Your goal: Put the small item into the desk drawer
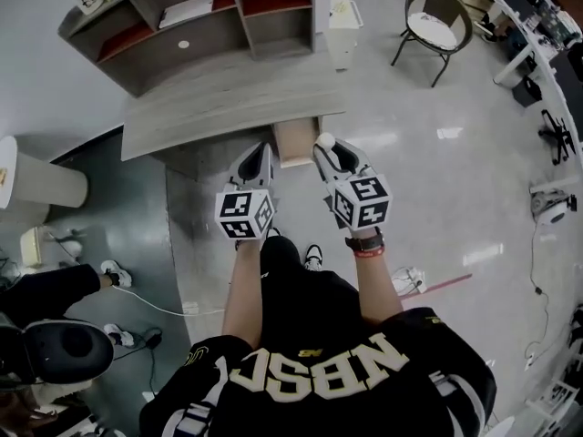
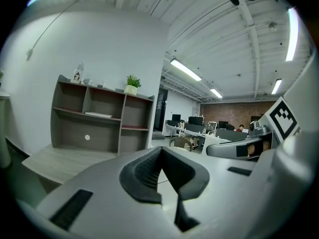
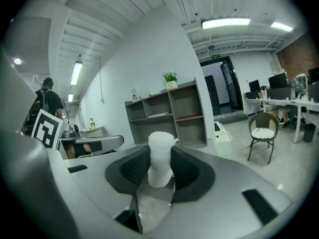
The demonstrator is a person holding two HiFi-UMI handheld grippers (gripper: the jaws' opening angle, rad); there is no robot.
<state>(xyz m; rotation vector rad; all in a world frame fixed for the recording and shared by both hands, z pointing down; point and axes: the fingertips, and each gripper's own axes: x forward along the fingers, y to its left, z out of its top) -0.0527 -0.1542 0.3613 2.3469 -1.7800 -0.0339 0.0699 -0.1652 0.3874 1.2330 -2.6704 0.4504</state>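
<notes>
The person stands in front of the surface [image 1: 228,107] with both forearms stretched forward, almost parallel to each other. Each hand holds a gripper that points at 12 o'clock toward the surface, close to level and only a little downward. The marker cubes sit on top of both grippers.

The fingers of the left gripper [image 1: 262,150] are closed together, their tips meet and nothing is between them. It is at 9 o'clock from the right gripper [image 1: 328,148], and the two are near each other but apart.

The fingers of the right gripper are closed on the small white item [image 3: 160,156]. It stands upright between the ribbed pads and its top rises above them. The right wrist wears a watch [image 1: 366,240].

The drawer [image 1: 296,146] is open and sticks out from under the edge of the surface, between the two gripper tips. In the head view the small white item is just at 3 o'clock of the drawer's front. I cannot tell if it is already over the drawer.

A shelf unit [image 1: 200,21] stands at the far side of the surface, at 11 o'clock. A chair [image 1: 435,25] is on the floor at 2 o'clock.
</notes>
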